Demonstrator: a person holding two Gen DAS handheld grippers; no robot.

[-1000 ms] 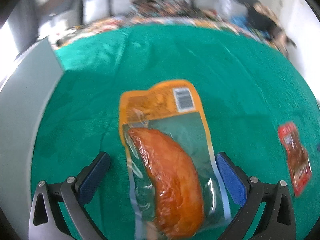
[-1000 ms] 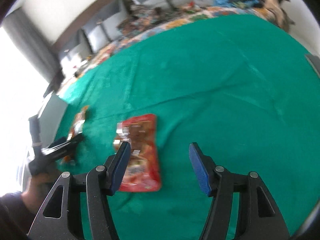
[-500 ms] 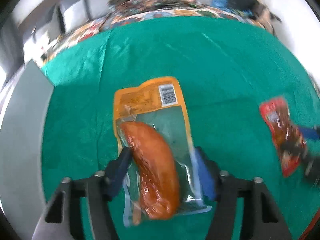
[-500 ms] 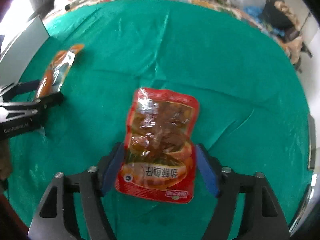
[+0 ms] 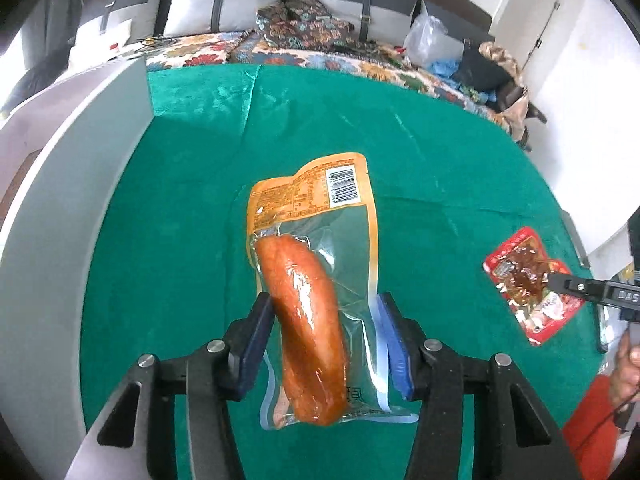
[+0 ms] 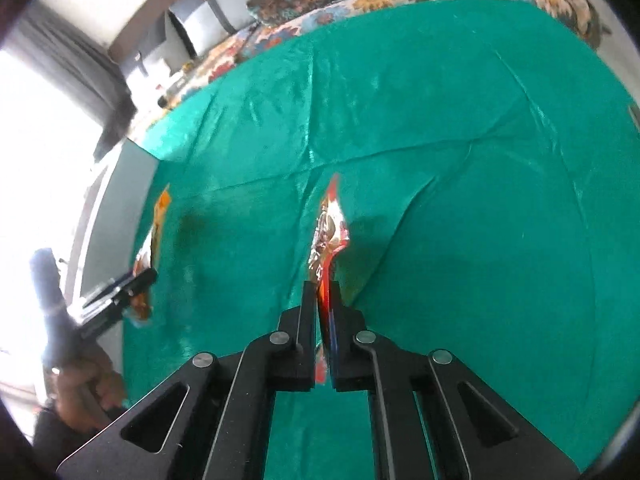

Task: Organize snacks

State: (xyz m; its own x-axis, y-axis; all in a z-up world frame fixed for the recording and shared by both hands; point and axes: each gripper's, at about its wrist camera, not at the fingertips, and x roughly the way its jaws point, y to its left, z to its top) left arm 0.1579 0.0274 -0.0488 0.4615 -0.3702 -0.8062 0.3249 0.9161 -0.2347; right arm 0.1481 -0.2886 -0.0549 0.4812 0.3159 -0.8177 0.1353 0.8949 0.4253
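Observation:
My left gripper (image 5: 323, 320) is shut on an orange-and-clear sausage pack (image 5: 308, 280) and holds it lifted over the green cloth. The same pack shows edge-on at the left of the right wrist view (image 6: 154, 248). My right gripper (image 6: 325, 292) is shut on a red snack pouch (image 6: 328, 236), held edge-on above the cloth. In the left wrist view that pouch (image 5: 524, 276) hangs at the far right with the right gripper's fingers (image 5: 580, 290) clamped on it.
A green cloth (image 5: 420, 140) covers the table. A grey-white open box wall (image 5: 72, 184) stands along the left side, also in the right wrist view (image 6: 116, 208). A bed with patterned bedding and pillows (image 5: 304, 36) lies beyond the far edge.
Both grippers closed on their packs and lifted them off the cloth. The red pouch turned from flat to edge-on in the right gripper.

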